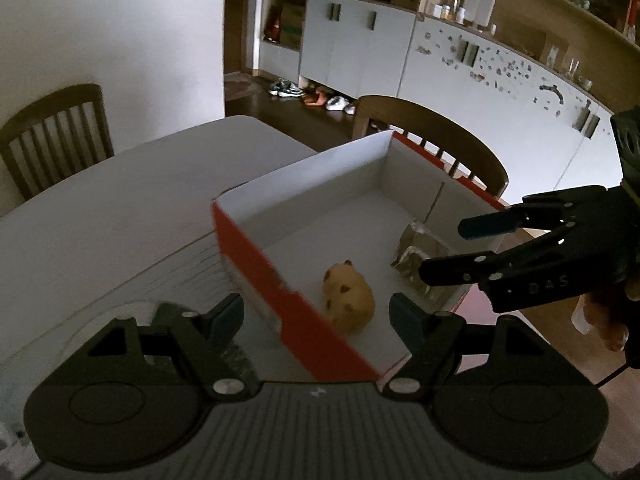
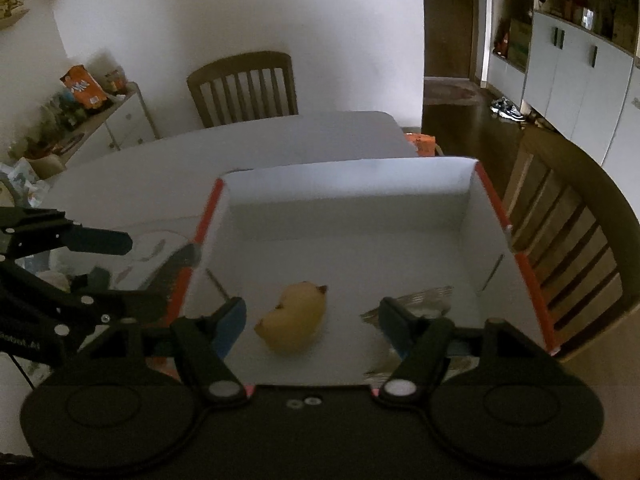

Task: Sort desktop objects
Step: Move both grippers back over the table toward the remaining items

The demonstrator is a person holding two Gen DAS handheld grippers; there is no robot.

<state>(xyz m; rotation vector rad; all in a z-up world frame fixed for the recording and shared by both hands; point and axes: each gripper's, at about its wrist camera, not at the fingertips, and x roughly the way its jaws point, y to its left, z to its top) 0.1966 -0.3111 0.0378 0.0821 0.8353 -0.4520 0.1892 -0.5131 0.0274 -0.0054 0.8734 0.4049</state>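
Both claws stand released with nothing between the fingers: left gripper [image 1: 318,314], right gripper [image 2: 312,320]. Between the right one's fingers, at 12 o'clock below them, the hamster toy [image 2: 294,322] lies inside the box [image 2: 348,196]; a silver packet [image 2: 416,300] lies at its 3 o'clock

Hamster toy [image 1: 349,295] inside box [image 1: 256,248]

On the white table [image 2: 280,136] stands one box [image 2: 344,184] with orange sides. In it lie one yellow hamster toy [image 2: 294,322] on the left and one silver foil packet [image 2: 416,304] on the right. Two wooden chairs [image 2: 244,88] stand around the table, one far, one right.
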